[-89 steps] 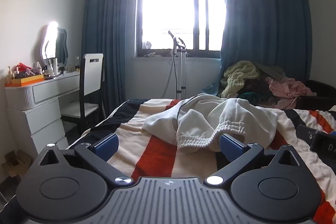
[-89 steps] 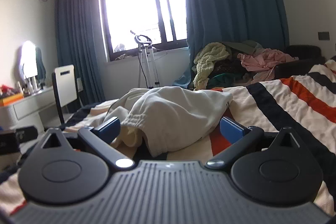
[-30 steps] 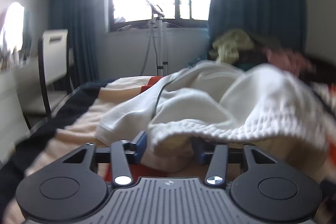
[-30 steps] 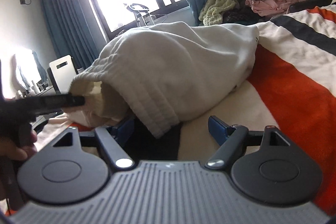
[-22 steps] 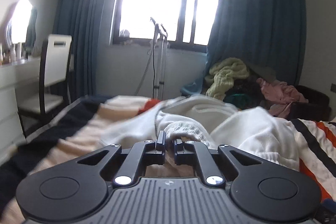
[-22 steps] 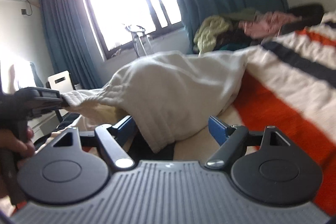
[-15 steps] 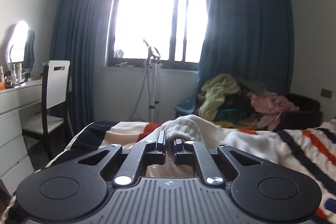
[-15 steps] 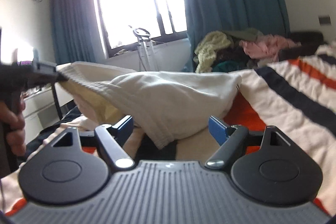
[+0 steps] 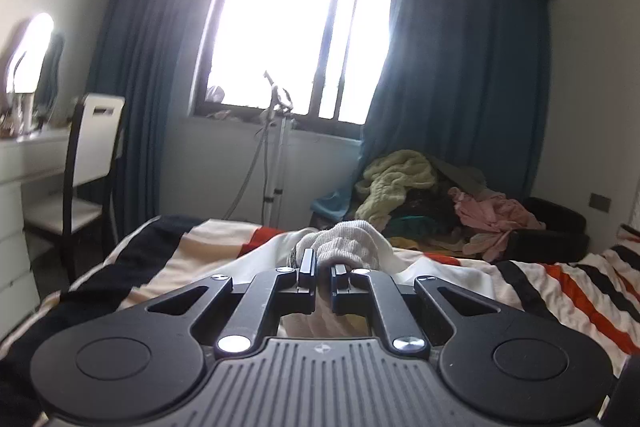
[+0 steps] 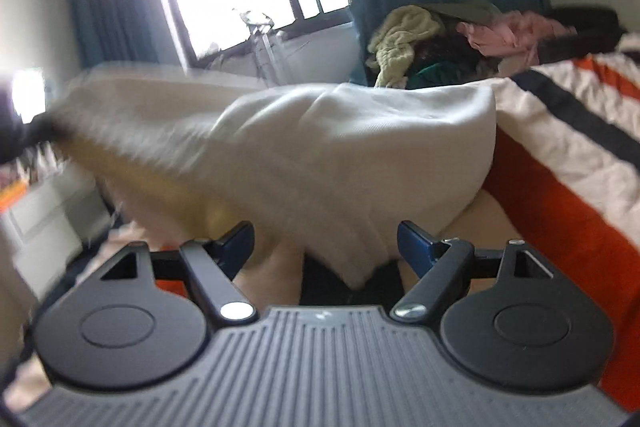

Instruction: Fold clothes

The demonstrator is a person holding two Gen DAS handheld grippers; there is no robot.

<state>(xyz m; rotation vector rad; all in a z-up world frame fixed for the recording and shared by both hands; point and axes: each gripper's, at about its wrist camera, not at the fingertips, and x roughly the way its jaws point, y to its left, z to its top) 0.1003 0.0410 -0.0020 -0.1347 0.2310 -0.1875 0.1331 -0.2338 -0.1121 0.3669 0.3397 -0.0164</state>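
Observation:
A cream-white knit garment (image 10: 340, 147) lies bunched on the striped bed. My left gripper (image 9: 323, 273) is shut on its ribbed hem (image 9: 348, 239) and holds that hem raised above the bed. In the right wrist view the garment stretches up and left towards the left gripper (image 10: 24, 143), blurred at the left edge. My right gripper (image 10: 326, 241) is open, its blue pads either side of a hanging fold of the garment, not closed on it.
The bed (image 9: 560, 291) has a cream, orange and black striped cover. A pile of other clothes (image 9: 432, 195) lies at the far end by the blue curtain. A white chair (image 9: 88, 163) and dresser (image 9: 24, 163) stand left. A stand (image 9: 276, 155) is under the window.
My left gripper closed on the garment's hem and lifted it up and leftwards. My right gripper moved in close under the raised cloth and stayed open.

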